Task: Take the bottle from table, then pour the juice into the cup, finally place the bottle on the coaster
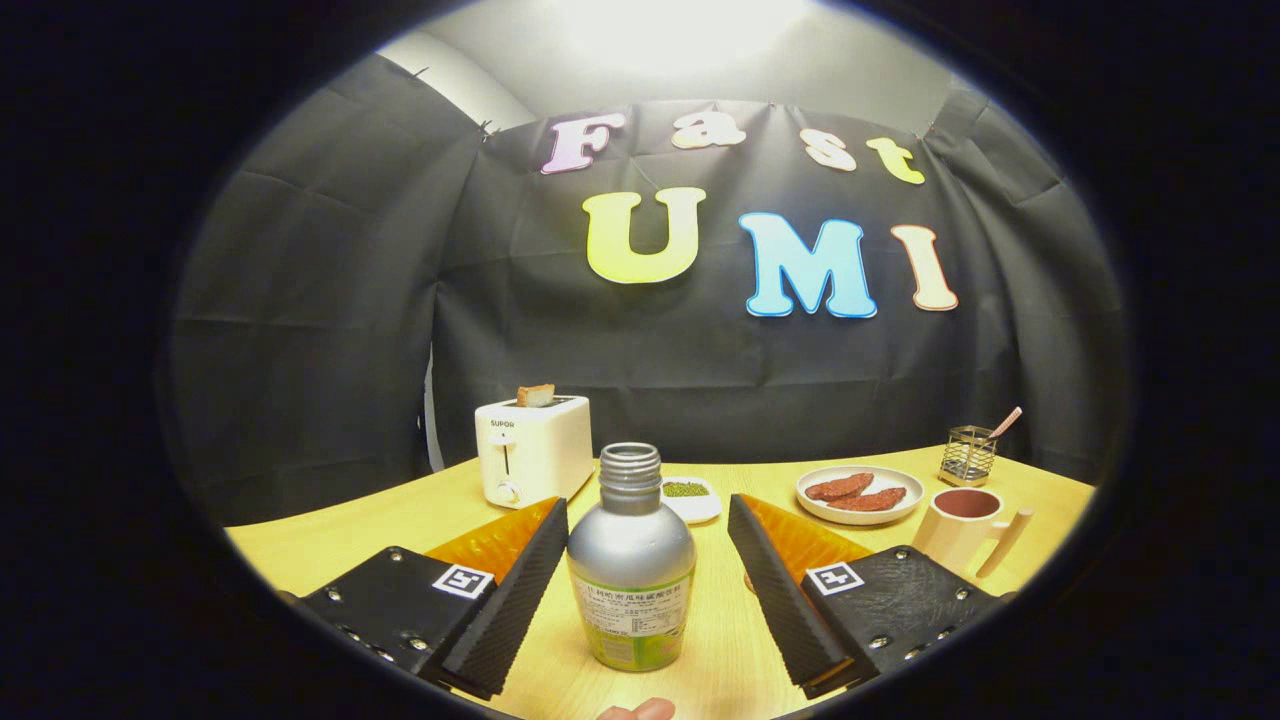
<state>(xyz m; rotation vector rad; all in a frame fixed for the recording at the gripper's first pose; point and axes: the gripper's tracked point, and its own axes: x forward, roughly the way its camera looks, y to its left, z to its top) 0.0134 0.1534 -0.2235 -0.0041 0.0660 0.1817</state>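
Note:
A silver bottle (pixel 631 560) with a green label and no cap stands upright on the wooden table (pixel 360 535), between my two fingers. My gripper (pixel 647 508) is open. The left finger (pixel 520 580) is close beside the bottle, and a wider gap separates the bottle from the right finger (pixel 775 585). A pale pink cup (pixel 962 528) with a straight handle stands beyond the right finger, to its right. A small brown edge (pixel 748 580) peeks out beside the right finger; I cannot tell what it is.
A white toaster (pixel 530 450) holding a slice of bread stands beyond the left finger. Behind the bottle is a small dish of green beans (pixel 688 495). A plate of reddish meat pieces (pixel 860 492) and a wire holder (pixel 967 455) sit at the back right. A person's fingertip (pixel 635 710) shows below the bottle.

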